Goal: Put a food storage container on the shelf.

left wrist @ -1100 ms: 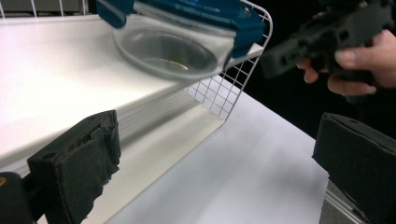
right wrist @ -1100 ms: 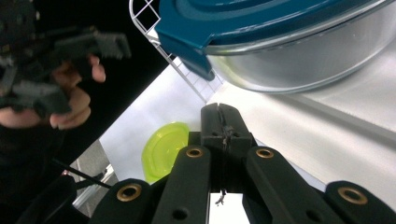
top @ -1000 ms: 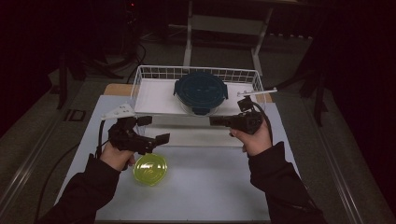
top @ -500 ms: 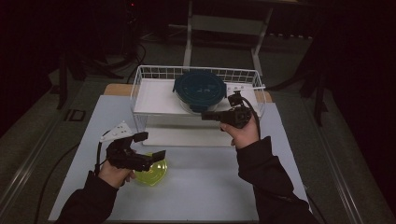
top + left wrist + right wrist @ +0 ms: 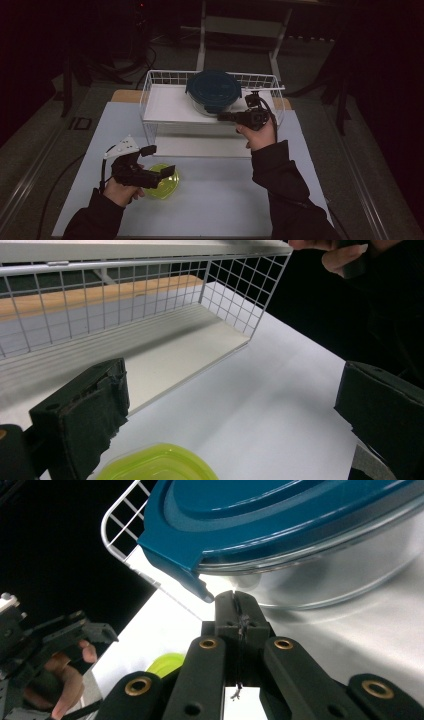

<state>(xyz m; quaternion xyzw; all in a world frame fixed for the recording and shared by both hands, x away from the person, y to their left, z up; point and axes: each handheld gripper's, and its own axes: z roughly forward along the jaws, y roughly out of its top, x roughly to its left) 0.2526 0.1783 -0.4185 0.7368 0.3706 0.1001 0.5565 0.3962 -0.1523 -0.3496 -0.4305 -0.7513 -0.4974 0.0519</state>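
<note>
Glass bowl (image 5: 213, 102) under a blue lid (image 5: 214, 86), parked on the upper shelf of the wire rack (image 5: 165, 79), right in front of the right tongs (image 5: 223, 118). Judged from that: stored up there, and now being approached for a lift or a nudge at the lid's tab (image 5: 175, 572). In the right gripper view, tab just above and ahead of the pressed-together tips, not quite touching; glass wall (image 5: 345, 565) beyond and to the right. Right tongs clenched on nothing, jaws flat against each other, no gap. Probably poised to poke under the tab rather than pinch it; would need to part first for any grasp.

Lower down and well apart from the bowl, a green lid (image 5: 161, 180) lying flat on the tabletop (image 5: 225, 200), directly beneath the left tongs (image 5: 161, 161). Left tongs released, jaws spread wide, nothing between the pads (image 5: 95, 405); green rim (image 5: 157, 467) visible low between them in the left gripper view. Likely held ready to drop onto that lid, or simply waiting out of the way.

Right hand (image 5: 257, 132) raised to shelf height, forearm angled up and forward, tool pointing left toward the bowl. Left hand (image 5: 120, 187) low near the tabletop's near edge, wrist level, tool aimed right across the green lid toward the rack's lower shelf (image 5: 190, 347).
</note>
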